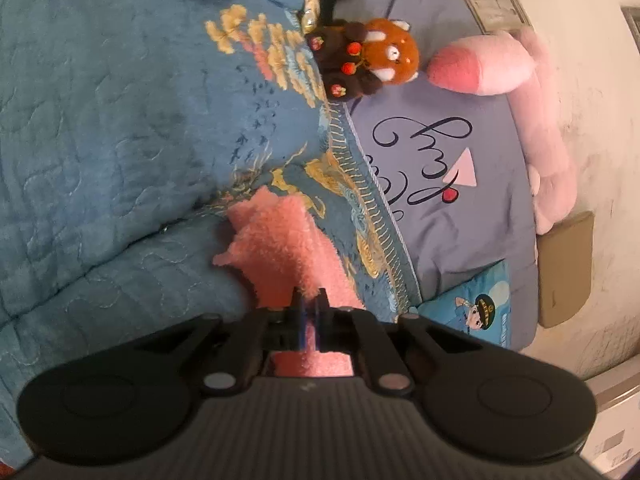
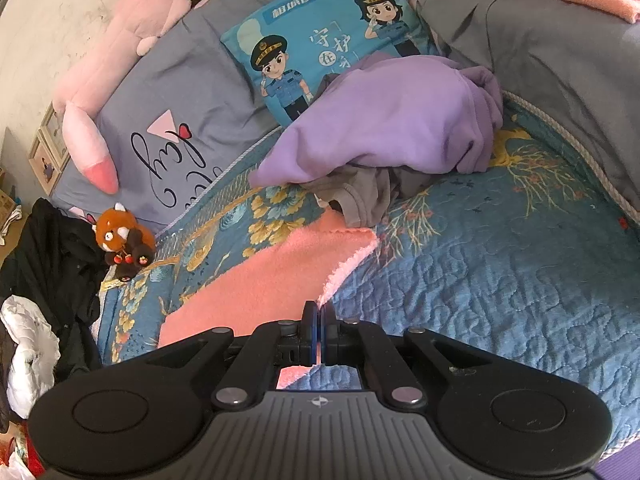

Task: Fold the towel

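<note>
- Pink terry cloth is what I am handling: the towel (image 2: 256, 280) lies on the blue quilted bedspread (image 2: 500, 280), spread from the near left toward the far right, its far corner close beside a heap of purple clothing (image 2: 384, 128) and grey clothing (image 2: 360, 196).
- On the left, my left gripper (image 1: 309, 300) has its jaws drawn together on a bunched, fluffy part of the towel (image 1: 280, 248); pink pile rises just ahead of the fingertips and shows again behind them, so I judge that it has a firm bite on the cloth.
- Further left and far in that view, a brown plush toy (image 1: 368, 56) sits where the bedspread meets a lavender pillow (image 1: 460, 184), well apart from the towel.
- On the right, my right gripper (image 2: 319, 312) is pinched on the towel's right-hand edge, with a thin sliver of pink between the blue pads.
- I expect the towel to be light, soft and limp: it will sag between the two grips, and the pile should give the pads good friction, so slipping is less of a worry than dragging.
- Its loose fringe along the right edge looks thin; I would rather hold a little inside the hem than on the very fringe.
- Corners or points along the edge are the sensible holds, kept taut between both hands so that the cloth lies flat.
- The far corner lies near the grey clothing, so it may snag there when lifted.
- Whether this is a single layer or already doubled, I cannot tell.
</note>
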`<state>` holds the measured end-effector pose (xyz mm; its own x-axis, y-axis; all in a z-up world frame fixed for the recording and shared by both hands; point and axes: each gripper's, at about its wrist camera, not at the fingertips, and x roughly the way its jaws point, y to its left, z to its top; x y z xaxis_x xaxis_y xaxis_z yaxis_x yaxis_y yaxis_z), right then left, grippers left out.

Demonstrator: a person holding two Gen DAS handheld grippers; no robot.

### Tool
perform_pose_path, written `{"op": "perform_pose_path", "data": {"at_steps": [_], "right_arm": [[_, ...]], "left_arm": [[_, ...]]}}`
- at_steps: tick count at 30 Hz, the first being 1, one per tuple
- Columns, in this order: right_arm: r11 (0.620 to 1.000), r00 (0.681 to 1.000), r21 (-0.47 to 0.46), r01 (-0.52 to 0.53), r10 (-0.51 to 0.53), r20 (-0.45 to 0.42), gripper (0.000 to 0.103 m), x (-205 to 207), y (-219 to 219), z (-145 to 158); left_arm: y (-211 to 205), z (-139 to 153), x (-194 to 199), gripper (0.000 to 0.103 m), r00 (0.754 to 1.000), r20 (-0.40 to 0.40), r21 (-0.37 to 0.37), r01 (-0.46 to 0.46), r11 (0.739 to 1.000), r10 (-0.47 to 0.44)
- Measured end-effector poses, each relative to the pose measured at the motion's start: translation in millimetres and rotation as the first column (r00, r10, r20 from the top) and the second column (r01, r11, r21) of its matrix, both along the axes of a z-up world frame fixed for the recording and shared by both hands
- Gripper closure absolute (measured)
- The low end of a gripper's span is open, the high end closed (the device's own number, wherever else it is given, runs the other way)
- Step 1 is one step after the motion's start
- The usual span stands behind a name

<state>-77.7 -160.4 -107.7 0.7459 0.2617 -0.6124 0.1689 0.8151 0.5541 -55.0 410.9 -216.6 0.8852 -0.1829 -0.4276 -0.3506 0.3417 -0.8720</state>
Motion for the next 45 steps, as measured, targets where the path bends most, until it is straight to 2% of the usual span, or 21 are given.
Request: {"op": "perform_pose_path", "data": {"at_steps": [4,7,11,14,16,18,20,23,26,28,32,34,36,38,41,44,45], "right_arm": [[1.0,1.0,0.003,0.003,-0.003,0.02,0.101,-5,-1,7],[0.999,0.998,0.036,0.004,-0.006,0.07,0.101,-13,-4,25],[0.996,0.987,0.094,0.001,-0.017,0.163,0.101,-27,-10,58],[0.994,0.97,0.107,-0.005,-0.021,0.242,0.101,-36,-16,91],[0.993,0.964,0.117,-0.012,-0.019,0.265,0.101,-34,-20,106],[0.995,0.964,0.102,-0.01,-0.018,0.266,0.101,-25,-21,114],[0.996,0.966,0.087,-0.01,-0.013,0.26,0.101,-12,-21,117],[0.997,0.971,0.075,-0.007,-0.011,0.239,0.101,10,-19,115],[0.998,0.967,0.067,-0.002,-0.015,0.253,0.101,27,-18,120],[0.998,0.961,0.063,0.0,-0.018,0.275,0.101,37,-17,128],[1.0,0.927,0.014,0.005,-0.01,0.374,0.101,33,-15,163],[1.0,0.915,0.011,-0.002,-0.003,0.404,0.101,25,-15,175],[1.0,0.92,-0.01,-0.011,0.015,0.392,0.101,15,-14,174],[1.0,0.949,-0.019,-0.016,0.021,0.314,0.101,9,-12,153],[1.0,0.986,-0.019,-0.013,0.016,0.167,0.101,3,-12,111],[1.0,0.999,0.012,0.016,-0.016,-0.029,0.101,1,-14,49],[1.0,0.998,0.009,0.021,-0.021,-0.054,0.101,1,-12,39]], "left_arm": [[-1,42,-5,0.1,0.997,0.069,0.065,0.025,0.998,-0.029],[-3,91,-7,0.1,0.985,0.147,0.14,0.068,0.988,-0.088],[-4,165,-16,0.1,0.956,0.244,0.211,0.111,0.971,-0.162],[-2,217,-15,0.1,0.953,0.228,0.252,0.142,0.957,-0.201],[-3,245,-8,0.099,0.956,0.187,0.297,0.164,0.941,-0.225],[-4,260,4,0.099,0.961,0.125,0.343,0.193,0.919,-0.248],[-6,259,21,0.099,0.965,0.049,0.361,0.224,0.905,-0.258],[-9,245,52,0.099,0.958,-0.04,0.361,0.28,0.89,-0.285],[-11,231,88,0.099,0.948,-0.078,0.354,0.315,0.881,-0.308],[-13,240,111,0.099,0.947,-0.052,0.372,0.313,0.874,-0.317],[-17,272,150,0.099,0.945,0.029,0.425,0.284,0.859,-0.326],[-19,288,159,0.098,0.943,0.079,0.431,0.261,0.864,-0.325],[-17,288,156,0.098,0.944,0.102,0.42,0.246,0.874,-0.315],[-12,271,147,0.097,0.95,0.081,0.394,0.248,0.885,-0.302],[-2,217,132,0.097,0.955,-0.064,0.363,0.293,0.885,-0.29],[8,150,118,0.098,0.927,-0.267,0.329,0.345,0.879,-0.264],[10,132,115,0.098,0.912,-0.323,0.326,0.36,0.874,-0.254]]}}
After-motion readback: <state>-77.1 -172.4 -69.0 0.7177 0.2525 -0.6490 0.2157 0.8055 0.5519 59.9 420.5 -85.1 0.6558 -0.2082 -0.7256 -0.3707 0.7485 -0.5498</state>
